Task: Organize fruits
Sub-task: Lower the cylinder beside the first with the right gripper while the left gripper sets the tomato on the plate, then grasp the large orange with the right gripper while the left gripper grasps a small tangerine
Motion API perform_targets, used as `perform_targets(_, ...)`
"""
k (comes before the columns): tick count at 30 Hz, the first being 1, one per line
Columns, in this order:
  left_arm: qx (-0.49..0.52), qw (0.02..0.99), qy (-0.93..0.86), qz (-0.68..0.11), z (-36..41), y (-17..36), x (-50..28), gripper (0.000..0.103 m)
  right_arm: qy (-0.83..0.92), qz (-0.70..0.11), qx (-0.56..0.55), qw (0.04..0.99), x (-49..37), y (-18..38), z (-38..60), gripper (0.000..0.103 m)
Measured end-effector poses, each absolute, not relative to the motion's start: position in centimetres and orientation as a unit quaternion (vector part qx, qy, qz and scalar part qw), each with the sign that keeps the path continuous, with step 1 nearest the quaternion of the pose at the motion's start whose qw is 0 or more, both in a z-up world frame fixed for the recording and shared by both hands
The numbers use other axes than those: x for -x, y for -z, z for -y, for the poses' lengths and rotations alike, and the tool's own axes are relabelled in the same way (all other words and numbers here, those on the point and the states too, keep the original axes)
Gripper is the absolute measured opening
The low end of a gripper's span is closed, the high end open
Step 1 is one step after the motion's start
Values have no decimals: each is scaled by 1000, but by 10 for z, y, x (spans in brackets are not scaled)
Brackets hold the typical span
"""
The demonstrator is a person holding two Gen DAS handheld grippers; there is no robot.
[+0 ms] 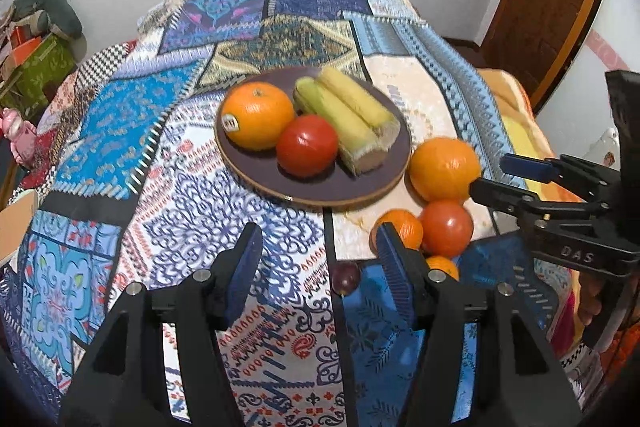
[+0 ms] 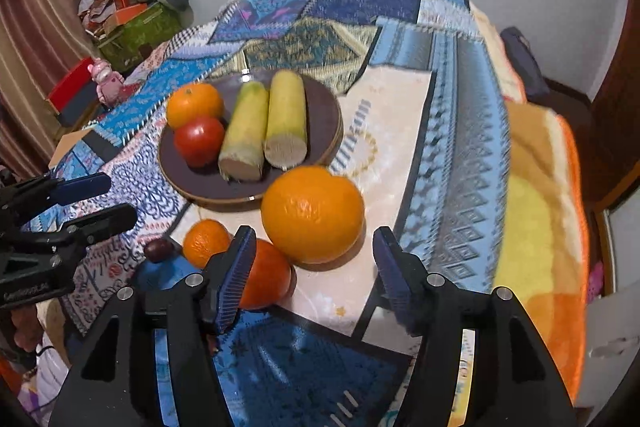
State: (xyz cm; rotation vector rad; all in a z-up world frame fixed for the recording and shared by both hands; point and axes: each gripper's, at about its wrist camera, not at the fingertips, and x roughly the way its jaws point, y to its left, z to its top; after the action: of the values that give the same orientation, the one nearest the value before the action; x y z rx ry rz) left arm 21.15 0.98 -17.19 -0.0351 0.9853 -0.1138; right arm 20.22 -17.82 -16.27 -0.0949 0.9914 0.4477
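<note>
Left gripper (image 1: 318,251), seen from its own wrist camera, hangs with its jaws parted and nothing between them, above the patchwork cloth (image 1: 168,163) that covers the surface. Right gripper (image 2: 314,253) likewise stands with jaws apart and empty; its blue pads (image 2: 236,279) frame a large orange (image 2: 313,214) that lies on the cloth beyond the fingertips, untouched by either pad.

In the right wrist view, a dark round plate (image 2: 320,107) sits at 11 o'clock from the large orange, its rim just beside the fruit. On the plate lie two pale green-yellow stalks (image 2: 264,125) side by side with cut ends toward the camera, a red tomato (image 2: 199,140) at 9 o'clock from them, and a stickered orange (image 2: 195,105) at 12 o'clock from the tomato, touching it.

Off the plate, at 8 o'clock from the large orange, a small mandarin (image 2: 206,241) and a reddish-orange tomato (image 2: 268,275) lie close together; the left finger of the right gripper partly hides the latter. A dark plum (image 2: 158,250) rests at 9 o'clock from the mandarin.

In the left wrist view, the right gripper enters from 3 o'clock, its fingertips near the large orange, and a further small orange fruit (image 1: 444,265) shows behind the left gripper's right finger.
</note>
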Motion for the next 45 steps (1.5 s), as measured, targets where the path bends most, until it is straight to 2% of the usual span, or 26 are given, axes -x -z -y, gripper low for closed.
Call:
perform_targets(2,18,874,59,-483,-6,180,-214,59,-212,-478,43,851,-204,169,177,58)
perform_targets(5,19,869,67,-490,-1,187,-217,59,-210,-479,33,852,-211,174,177,66)
perform_targets(12,16,863,82,-498,10,198,-225,59,-225,-493,3,840,-223,187,176,67)
perform_targets(33,6,858,103,-504,38,206,-241,59,-219,-464,-11,859,-208,167,215,60)
perform_targets(45,25,855,104,-507,37,209,-250,59,-228,-477,-17,849,-191,174,226,62)
